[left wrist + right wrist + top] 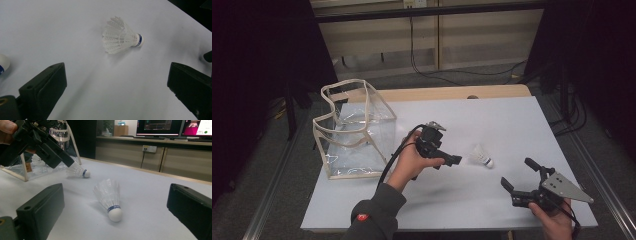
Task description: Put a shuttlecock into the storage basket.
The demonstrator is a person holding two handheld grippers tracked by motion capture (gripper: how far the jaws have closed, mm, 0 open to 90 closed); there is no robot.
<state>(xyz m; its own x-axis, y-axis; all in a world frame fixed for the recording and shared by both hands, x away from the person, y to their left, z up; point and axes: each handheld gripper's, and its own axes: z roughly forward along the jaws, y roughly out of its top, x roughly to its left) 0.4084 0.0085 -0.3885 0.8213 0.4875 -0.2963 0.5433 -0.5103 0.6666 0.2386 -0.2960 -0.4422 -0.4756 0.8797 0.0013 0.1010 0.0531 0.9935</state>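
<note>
Closest to the high camera is the person's dark grey sleeve, reaching in from 6 o'clock over the pale blue-grey counter. A clear plastic bag with cream trim stands open-topped at 9 o'clock. The left tongs hover near the middle with their jaws wide apart and empty. The right tongs wait at 5 o'clock, also spread and holding nothing. Between the two lies a white feathered shuttlecock with a blue band on its side, cork toward 4 o'clock. A second white shuttlecock lies just beside the left tongs' tip. The step in hand looks like lining up a pick with the left tongs. The next move would be to lower them, close gently on the cork end without crushing the feathers, then carry toward 9 o'clock and the bag.
</note>
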